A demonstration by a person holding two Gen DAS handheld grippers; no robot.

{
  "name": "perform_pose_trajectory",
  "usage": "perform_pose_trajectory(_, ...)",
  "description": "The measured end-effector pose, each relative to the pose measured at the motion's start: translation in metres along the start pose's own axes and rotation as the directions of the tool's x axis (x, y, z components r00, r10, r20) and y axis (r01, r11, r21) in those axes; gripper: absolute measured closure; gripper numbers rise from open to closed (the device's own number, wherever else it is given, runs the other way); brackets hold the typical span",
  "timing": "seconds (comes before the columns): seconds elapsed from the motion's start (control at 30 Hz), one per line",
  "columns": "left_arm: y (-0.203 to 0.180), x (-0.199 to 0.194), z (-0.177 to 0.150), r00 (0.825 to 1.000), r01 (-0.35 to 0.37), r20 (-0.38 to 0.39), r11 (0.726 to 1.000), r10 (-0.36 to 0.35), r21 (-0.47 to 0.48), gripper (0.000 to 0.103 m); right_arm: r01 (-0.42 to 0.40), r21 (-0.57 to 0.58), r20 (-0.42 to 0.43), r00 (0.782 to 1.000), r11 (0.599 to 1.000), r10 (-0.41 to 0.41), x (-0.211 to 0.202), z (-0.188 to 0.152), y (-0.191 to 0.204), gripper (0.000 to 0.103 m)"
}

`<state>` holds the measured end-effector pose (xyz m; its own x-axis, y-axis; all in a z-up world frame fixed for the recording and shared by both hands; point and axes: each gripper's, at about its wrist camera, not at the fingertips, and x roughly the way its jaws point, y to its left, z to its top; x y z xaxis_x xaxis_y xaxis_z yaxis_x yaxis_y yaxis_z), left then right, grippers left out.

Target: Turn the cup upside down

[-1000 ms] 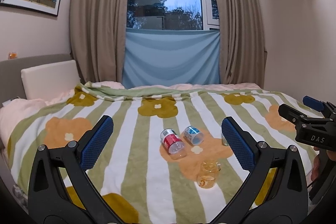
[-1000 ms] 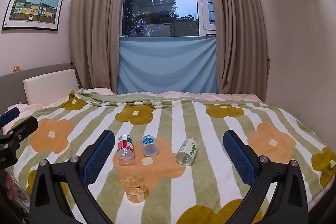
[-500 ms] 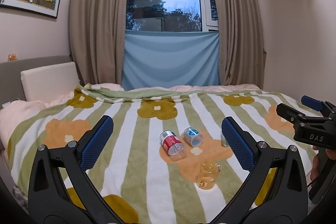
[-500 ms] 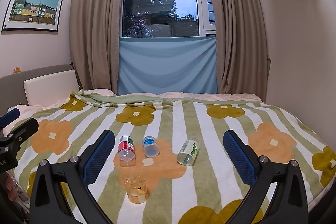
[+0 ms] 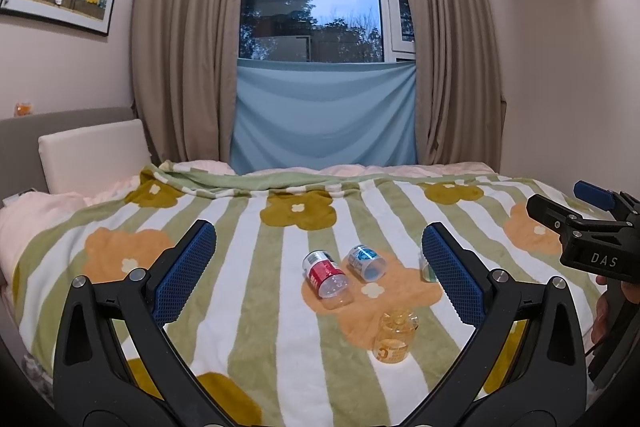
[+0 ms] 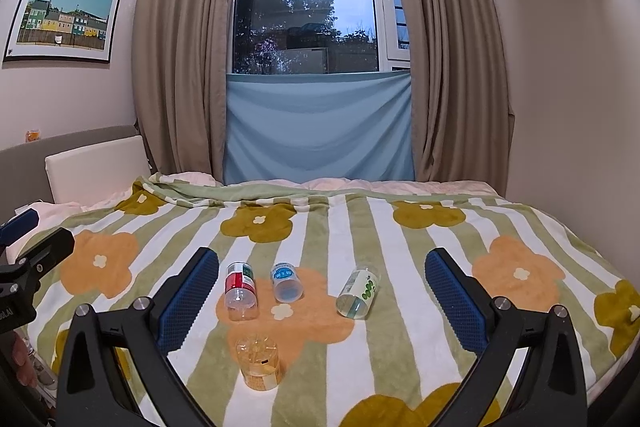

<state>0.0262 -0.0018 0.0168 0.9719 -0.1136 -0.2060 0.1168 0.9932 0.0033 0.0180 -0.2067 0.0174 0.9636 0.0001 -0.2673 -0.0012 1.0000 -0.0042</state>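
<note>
Several clear plastic cups rest on a striped flower blanket (image 5: pixel 280 347). A red-labelled cup (image 5: pixel 326 279) (image 6: pixel 240 291), a blue-labelled cup (image 5: pixel 366 263) (image 6: pixel 286 283) and a green-labelled cup (image 6: pixel 358 293) lie on their sides. A yellow-labelled cup (image 5: pixel 394 337) (image 6: pixel 258 361) stands nearest, base up. My left gripper (image 5: pixel 320 267) is open and empty, hovering short of the cups. My right gripper (image 6: pixel 320 291) is open and empty, also short of them. In the left wrist view the green cup (image 5: pixel 425 269) is mostly hidden behind a finger.
The bed fills the lower view, with a white pillow (image 6: pixel 96 171) and grey headboard at left. The right wall (image 6: pixel 580 107) borders the bed. Curtains and a window stand behind. The right gripper shows at the right edge of the left wrist view (image 5: pixel 592 239).
Both grippers have drifted very slightly; the cups sit a touch lower in the views. No cup has moved.
</note>
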Motion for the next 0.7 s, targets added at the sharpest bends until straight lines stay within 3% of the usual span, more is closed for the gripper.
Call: perform_pose_trajectory(0.7,-0.0009,-0.0002,0.0009,1.0,0.011,0.02,1.0,-0.011,0.01,0.0,0.002,0.009,-0.009,1.0,1.0,-0.002,0.0005,0.0,-0.0004,0.0)
